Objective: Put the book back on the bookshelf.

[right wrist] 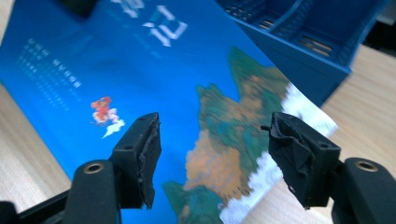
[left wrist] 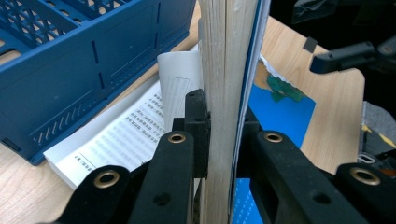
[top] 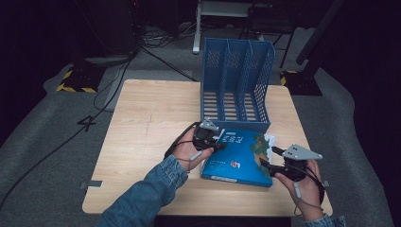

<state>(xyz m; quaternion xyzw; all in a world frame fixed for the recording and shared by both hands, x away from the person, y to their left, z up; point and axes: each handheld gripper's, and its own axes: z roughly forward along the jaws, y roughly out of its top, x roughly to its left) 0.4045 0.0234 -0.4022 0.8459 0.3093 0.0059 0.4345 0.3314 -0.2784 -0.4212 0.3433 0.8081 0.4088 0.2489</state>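
Beside the blue file rack (top: pixel 237 80), the left tongs (left wrist: pixel 222 135) clamp a book (top: pixel 239 156). Right tongs (right wrist: pixel 215 158) hover over its cover, parted and gripping nothing.

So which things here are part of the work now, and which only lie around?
In use:
- blue book, its page block clamped by the left gripper
- right gripper, open beside the book
- blue file rack, just behind the book

Lying about:
- cables on the floor
- yellow-black striped base
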